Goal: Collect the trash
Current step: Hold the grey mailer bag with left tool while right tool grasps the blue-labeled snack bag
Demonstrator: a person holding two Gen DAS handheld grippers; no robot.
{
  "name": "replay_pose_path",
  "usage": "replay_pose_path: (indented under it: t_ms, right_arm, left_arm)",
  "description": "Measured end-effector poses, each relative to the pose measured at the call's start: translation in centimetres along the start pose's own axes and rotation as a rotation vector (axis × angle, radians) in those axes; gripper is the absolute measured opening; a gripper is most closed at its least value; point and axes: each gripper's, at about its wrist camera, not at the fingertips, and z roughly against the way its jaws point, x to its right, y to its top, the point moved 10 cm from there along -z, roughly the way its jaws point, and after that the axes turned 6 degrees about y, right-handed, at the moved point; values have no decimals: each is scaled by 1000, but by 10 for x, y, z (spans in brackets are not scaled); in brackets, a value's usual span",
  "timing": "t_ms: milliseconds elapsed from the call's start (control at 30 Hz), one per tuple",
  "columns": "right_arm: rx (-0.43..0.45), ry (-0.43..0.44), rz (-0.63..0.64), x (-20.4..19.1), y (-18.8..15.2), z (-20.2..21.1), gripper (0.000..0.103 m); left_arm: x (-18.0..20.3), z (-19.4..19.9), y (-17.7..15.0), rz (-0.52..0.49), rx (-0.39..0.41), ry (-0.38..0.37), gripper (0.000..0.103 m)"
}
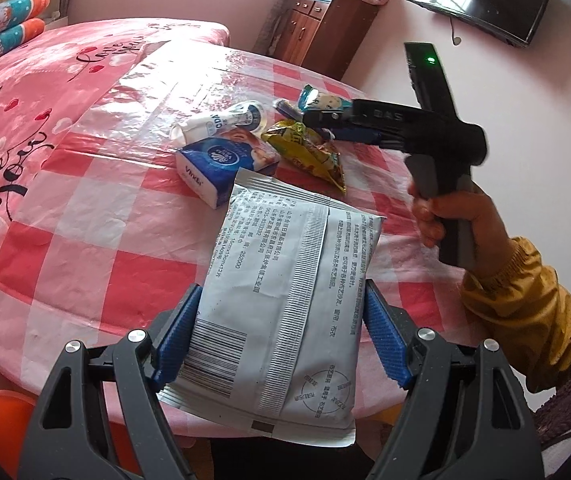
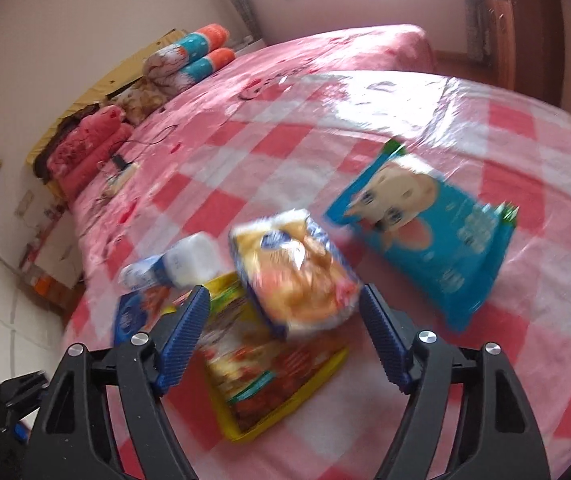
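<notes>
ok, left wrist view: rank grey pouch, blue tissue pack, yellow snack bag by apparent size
1. grey pouch, largest by far, though closest to the camera
2-3. blue tissue pack and yellow snack bag: look alike, not ranking them

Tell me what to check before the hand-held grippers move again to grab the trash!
1. Left hand-held gripper pinching the grey packet: ok, both pads are on its edges.
2. Right hand-held gripper open around the orange-and-blue pack: ok, one pad is apart from it.
3. Yellow snack bag free of the right fingers: cannot tell, it lies just beneath and the view is blurred.
4. Blue cartoon packet out of the way: ok, it lies off to the side.
</notes>
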Motion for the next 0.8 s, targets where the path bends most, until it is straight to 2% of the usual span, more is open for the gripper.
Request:
replay_pose_path:
  t_ms: [67,200,300,467,600,767,800]
  right_arm:
    - [-28,39,2,-11,-8,-3,76]
    - [5,1,40,-20,-3,1,76]
    - [35,-38,32,-12,9,1,76]
    - [26,-87,36,6,17,-13,76]
    - [20,-74,48,7,17,-21,76]
    - [22,-97,87,2,18,-25,75]
    - [23,-95,88,2,18,-25,70]
  left_arm:
    - [-2,0,0,9,-1,2,79]
    - [-2,-2,-2,12,-10,10,79]
    - [-2,-3,-3,14,-13,10,79]
    - [-2,-5,-1,20,-17,14,79]
    - [-2,-8,-2,18,-26,16,79]
    - [-2,-9,-1,27,-26,16,79]
    - [-3,-9,-1,26,-24,17,79]
